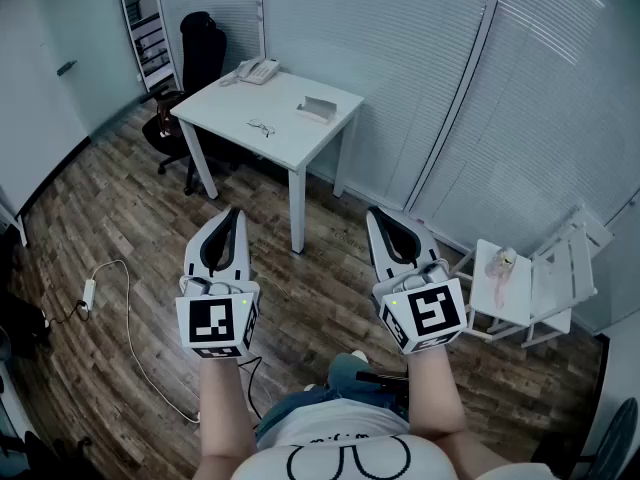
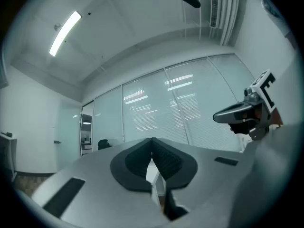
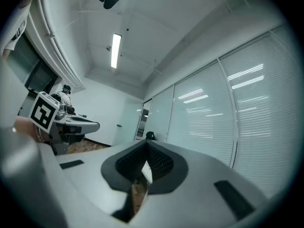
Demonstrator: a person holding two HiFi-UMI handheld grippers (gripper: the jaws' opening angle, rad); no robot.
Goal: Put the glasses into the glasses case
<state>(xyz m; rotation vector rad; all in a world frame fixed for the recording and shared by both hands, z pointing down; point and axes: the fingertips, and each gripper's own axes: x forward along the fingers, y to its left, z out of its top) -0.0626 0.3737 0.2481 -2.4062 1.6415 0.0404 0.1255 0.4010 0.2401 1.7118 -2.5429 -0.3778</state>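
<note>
Far ahead in the head view, a pair of glasses [image 1: 261,127] lies on a white table [image 1: 290,153], with a grey glasses case [image 1: 317,108] beside it to the right. My left gripper [image 1: 234,214] and my right gripper [image 1: 375,214] are held side by side in mid-air, well short of the table. Both have their jaws shut with nothing between them. In the left gripper view the tips of the left gripper [image 2: 152,139] meet; in the right gripper view the tips of the right gripper [image 3: 147,142] meet too.
A white telephone [image 1: 258,70] sits at the table's far corner. A black office chair [image 1: 192,68] stands left of the table. A white folding chair [image 1: 535,288] with a small pink thing on it is at the right. A cable and power strip [image 1: 89,291] lie on the wooden floor.
</note>
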